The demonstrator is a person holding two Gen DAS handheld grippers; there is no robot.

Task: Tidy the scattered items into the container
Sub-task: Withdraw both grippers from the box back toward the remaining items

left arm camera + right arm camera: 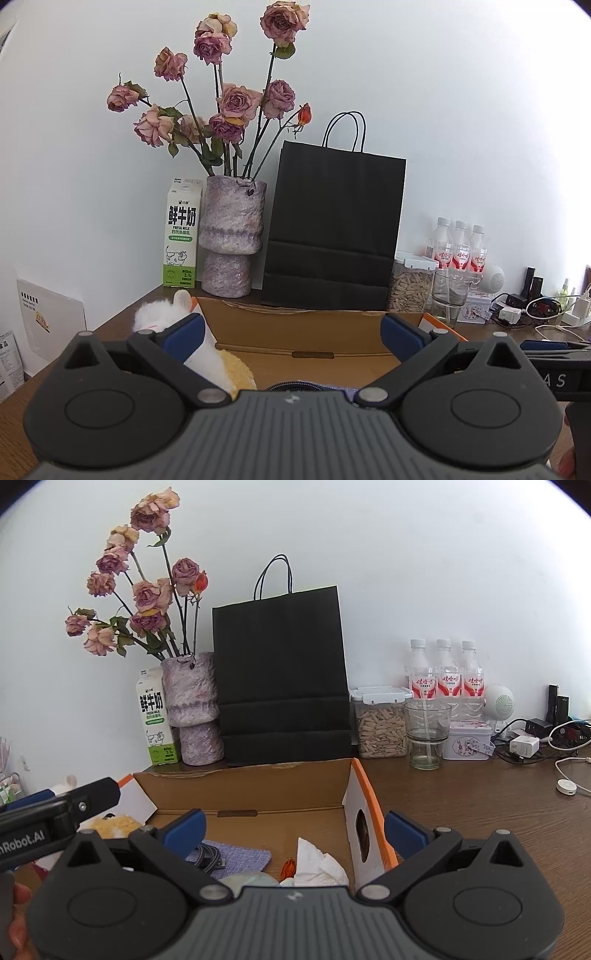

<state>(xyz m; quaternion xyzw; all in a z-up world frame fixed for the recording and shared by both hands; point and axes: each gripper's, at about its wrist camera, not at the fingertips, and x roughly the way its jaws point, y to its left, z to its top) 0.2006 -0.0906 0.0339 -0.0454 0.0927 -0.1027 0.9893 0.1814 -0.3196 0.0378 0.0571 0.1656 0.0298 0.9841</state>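
Here, at the far left of the wooden desk [461, 794], a white plush toy [159, 314] is seen lying just outside the left wall of the open cardboard box [251, 786], with a yellow knitted piece [236, 369] beside it at the box's edge. The left gripper [291, 334] is held nearly level, tipped only slightly downward over the near left part of the box, its blue-padded jaws spread wide with nothing clamped between them. Inside the box, a blue-grey fabric pouch [240, 856] with a coiled braided cable [208, 854] on it is seen, then a small orange dried bud [289, 867] and a crumpled white tissue [317, 864] near the right wall. The right gripper [295, 829] is pointed somewhat more steeply down, its jaws likewise standing fully apart and empty, one pad over the box interior and the other outside the orange-edged right wall. Behind the box, against the wall, a milk carton [155, 720], a vase of dried roses [192, 709], a black paper bag [280, 672], a jar of seeds [380, 727], a glass [426, 731] and three water bottles [447, 675] are ranged.
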